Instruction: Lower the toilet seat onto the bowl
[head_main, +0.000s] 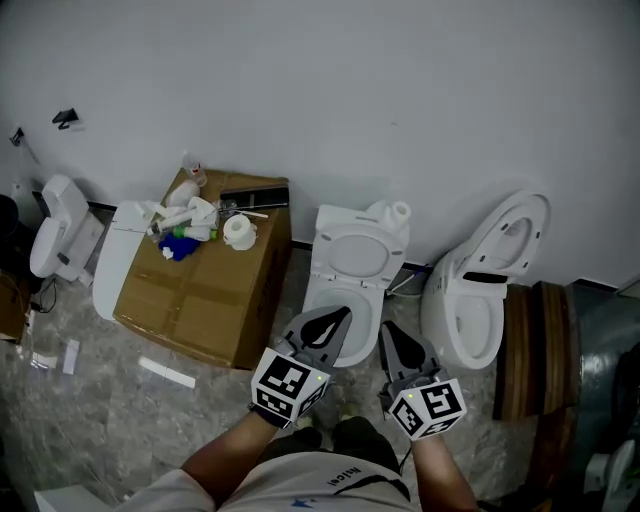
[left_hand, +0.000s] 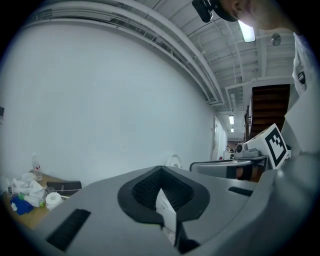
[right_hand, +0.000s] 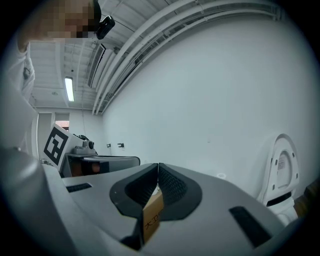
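Close in front of the person, the left gripper (head_main: 340, 315) and right gripper (head_main: 392, 332) point forward side by side, each with its jaws pressed together. Just beyond their tips stands a white toilet. Its bowl (head_main: 340, 298) is uncovered, and the toilet seat (head_main: 352, 250) is raised upright toward the wall (head_main: 350, 90). A second toilet (head_main: 470, 300) stands to the right and a cluttered cardboard box (head_main: 200, 290) to the left.
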